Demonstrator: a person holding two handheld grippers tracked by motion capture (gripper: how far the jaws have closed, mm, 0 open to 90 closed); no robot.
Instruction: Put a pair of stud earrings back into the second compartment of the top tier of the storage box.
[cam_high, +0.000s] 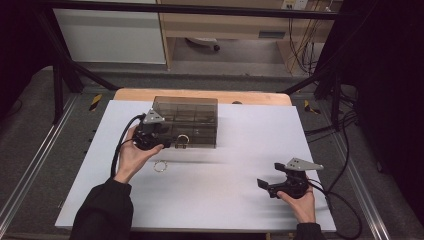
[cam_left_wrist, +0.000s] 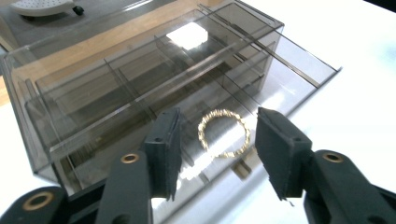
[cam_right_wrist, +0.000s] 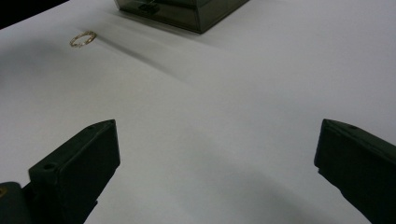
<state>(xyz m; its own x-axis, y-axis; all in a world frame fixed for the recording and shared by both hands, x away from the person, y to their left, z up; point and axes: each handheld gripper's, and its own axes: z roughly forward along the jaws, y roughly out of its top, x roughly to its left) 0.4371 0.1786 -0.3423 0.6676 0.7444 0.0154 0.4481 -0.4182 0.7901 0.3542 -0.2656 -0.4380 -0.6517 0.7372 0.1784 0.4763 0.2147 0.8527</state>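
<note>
My left gripper (cam_left_wrist: 215, 149) hangs released at the box (cam_high: 186, 121), jaws either side of a gold ring (cam_left_wrist: 224, 133) that looks to lie in the pulled-out drawer (cam_left_wrist: 299, 77). My worry, as a guess: closing here could clip the drawer's thin wall or flick the ring into a neighbouring compartment, since the jaws straddle it loosely. The right gripper (cam_right_wrist: 215, 154) sits wide apart and empty, near right on the table (cam_high: 240, 160), well away.

Count: one box, two rings (the second ring (cam_high: 160, 166) lies on the table, left of centre, near the box), two grippers.
</note>
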